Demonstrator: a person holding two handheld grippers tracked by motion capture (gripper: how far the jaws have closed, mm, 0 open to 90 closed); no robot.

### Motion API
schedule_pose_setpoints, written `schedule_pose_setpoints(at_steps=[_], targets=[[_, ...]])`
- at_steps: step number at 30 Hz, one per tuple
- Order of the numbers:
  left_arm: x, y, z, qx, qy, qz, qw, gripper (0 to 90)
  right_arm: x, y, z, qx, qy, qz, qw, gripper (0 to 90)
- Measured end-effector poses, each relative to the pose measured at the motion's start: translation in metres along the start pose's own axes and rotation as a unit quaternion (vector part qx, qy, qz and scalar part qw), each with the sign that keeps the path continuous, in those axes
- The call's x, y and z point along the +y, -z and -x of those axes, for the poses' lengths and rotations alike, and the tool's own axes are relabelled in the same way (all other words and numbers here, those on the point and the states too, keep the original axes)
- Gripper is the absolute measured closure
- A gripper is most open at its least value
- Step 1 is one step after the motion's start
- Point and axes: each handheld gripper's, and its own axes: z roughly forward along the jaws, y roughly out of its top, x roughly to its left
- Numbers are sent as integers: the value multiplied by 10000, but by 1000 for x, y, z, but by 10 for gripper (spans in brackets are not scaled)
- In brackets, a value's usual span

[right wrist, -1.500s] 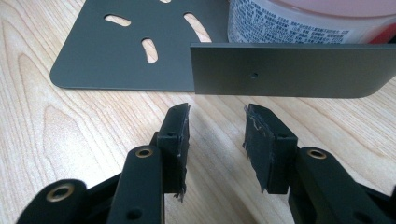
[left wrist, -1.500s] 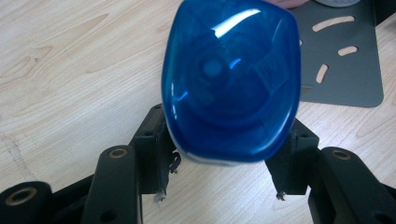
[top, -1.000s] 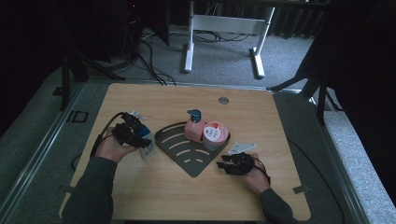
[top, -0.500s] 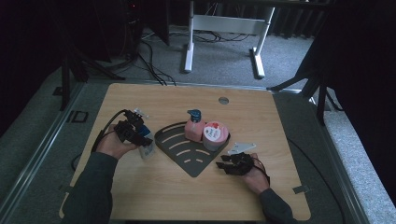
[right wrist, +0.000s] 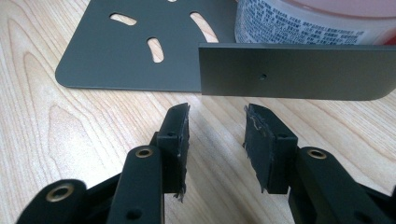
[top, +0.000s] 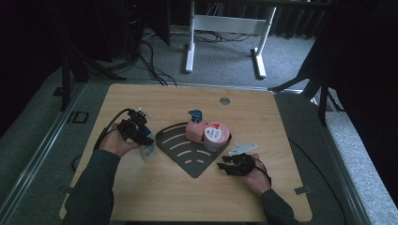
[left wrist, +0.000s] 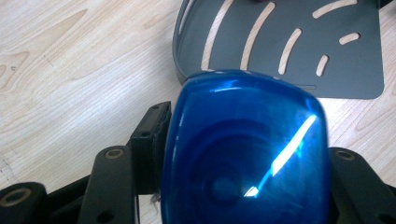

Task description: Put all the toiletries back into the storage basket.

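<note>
On the wooden desk (top: 155, 197) before me everything sits within easy reach. Biggest of the things is the dark grey slotted tray (top: 180, 147), a fan-shaped rack lying flat at the middle of the desk, its point toward me. At its far side stand a pink pump bottle (top: 194, 127) and, touching it on the right, a pink tub (top: 215, 136) with a white label on its lid. The raised side wall of the tray (right wrist: 294, 71) crosses the right claw view, with the tub's printed side (right wrist: 299, 25) just behind it.

My left claw (top: 141, 137) is near the tray's left edge, and it is clamped on a small clear bottle with a blue cap (top: 147, 147), which stands on the desk just beside the tray, close but apart from it. In the left claw view the blue cap (left wrist: 245, 149) sits between my two black jaws, which press against its sides, with the tray's curved rim (left wrist: 180, 56) just beyond.

My right claw (top: 226, 165) rests low by the tray's right-hand edge. Its jaws stand apart with nothing between them, the bare wood showing through the gap, and their tips stop just short of the tray wall without touching it.
</note>
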Motion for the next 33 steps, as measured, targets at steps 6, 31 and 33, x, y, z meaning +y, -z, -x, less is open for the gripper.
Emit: schedule_pose_setpoints(at_steps=[6,31,33], targets=[[3,-2,0,-12,-33,-84,10000,453,0,0,0,7,7,-1,10000,597],[12,-9,0,30,-184,-373,9991,511,0,0,0,32,5,2,10000,597],[12,-9,0,60,-216,-384,9990,521,0,0,0,34,4,4,10000,597]])
